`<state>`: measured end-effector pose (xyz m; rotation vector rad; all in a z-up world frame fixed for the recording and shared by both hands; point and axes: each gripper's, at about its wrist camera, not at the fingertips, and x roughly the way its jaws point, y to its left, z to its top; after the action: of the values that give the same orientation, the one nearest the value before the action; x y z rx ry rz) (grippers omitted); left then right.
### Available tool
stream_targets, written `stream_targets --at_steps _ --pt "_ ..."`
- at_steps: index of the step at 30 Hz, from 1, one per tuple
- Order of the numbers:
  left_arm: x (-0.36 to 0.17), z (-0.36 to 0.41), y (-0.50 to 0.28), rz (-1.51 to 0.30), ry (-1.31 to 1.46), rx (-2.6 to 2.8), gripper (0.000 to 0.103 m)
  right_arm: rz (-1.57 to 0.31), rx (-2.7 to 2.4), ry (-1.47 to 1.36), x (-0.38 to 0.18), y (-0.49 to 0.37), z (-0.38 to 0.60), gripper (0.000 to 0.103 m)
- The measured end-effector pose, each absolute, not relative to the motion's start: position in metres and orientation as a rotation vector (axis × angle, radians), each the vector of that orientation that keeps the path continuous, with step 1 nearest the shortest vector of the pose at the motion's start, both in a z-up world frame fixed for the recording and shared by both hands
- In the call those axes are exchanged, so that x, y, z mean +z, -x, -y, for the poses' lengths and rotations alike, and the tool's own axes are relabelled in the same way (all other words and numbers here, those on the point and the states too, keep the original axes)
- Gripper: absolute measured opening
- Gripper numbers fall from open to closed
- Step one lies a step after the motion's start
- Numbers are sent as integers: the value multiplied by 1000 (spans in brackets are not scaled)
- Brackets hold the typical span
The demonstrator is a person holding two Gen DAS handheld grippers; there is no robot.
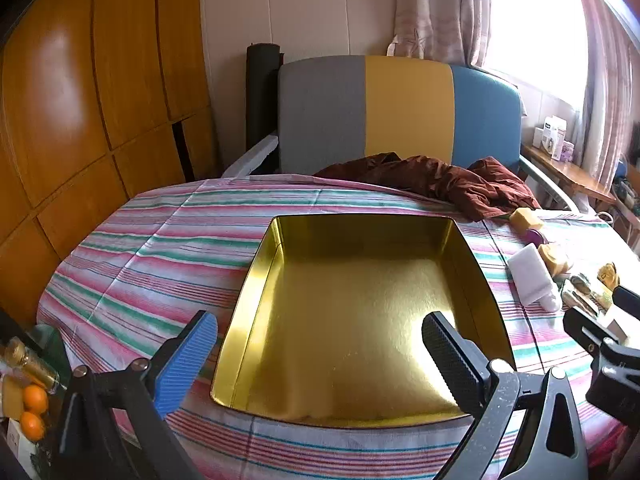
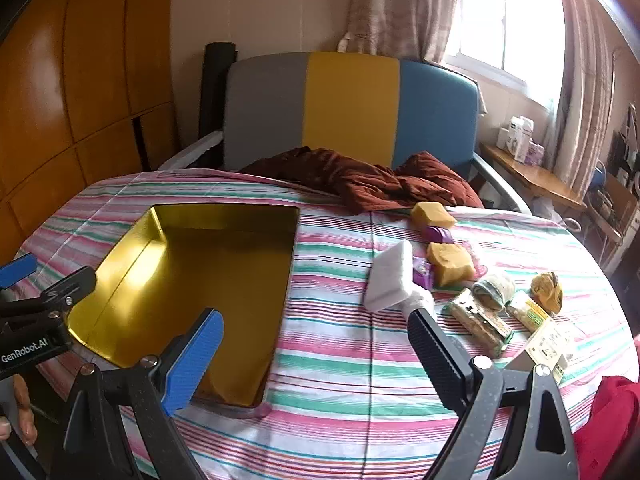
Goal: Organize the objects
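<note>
A shallow gold tin tray (image 1: 256,280) (image 2: 120,256) lies empty on the striped tablecloth. My left gripper (image 1: 320,356) hovers open over the tray's near edge, nothing between its fingers. My right gripper (image 2: 314,354) hangs open above bare cloth just right of the tray. Beyond it lies a cluster of small items: a white block (image 2: 390,276) (image 1: 528,274), two yellow sponges (image 2: 432,214) (image 2: 450,264), purple pieces (image 2: 438,235), wrapped snack packets (image 2: 480,322) and a yellow pouch (image 2: 546,286). The left gripper's body (image 2: 36,320) shows at the left of the right wrist view.
A dark red garment (image 2: 360,182) is crumpled at the table's far edge against a grey, yellow and blue chair (image 2: 348,108). Wooden cabinets (image 1: 80,120) stand left. A shelf with boxes (image 2: 520,140) runs under the window. Oranges (image 1: 34,410) sit low left. Red fabric (image 2: 612,420) is at the lower right.
</note>
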<state>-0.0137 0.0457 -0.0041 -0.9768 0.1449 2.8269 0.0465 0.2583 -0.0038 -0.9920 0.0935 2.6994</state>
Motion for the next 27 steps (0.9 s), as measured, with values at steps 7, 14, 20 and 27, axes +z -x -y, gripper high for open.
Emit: stream_targets --at_steps 7,14,20,27 --pt "-5 -58 22 -199 973 2799 103 -123 2672 1005 -5 -43 -277 95" --pt "-7 -75 31 -237 985 2770 103 -165 2641 1000 -1 -46 -306 95" --pt "-6 -101 35 -284 974 2709 103 -262 2595 1003 1 -55 -347 95" --pt "-7 -138 40 -304 996 2590 103 -298 2472 995 3 -70 -404 95"
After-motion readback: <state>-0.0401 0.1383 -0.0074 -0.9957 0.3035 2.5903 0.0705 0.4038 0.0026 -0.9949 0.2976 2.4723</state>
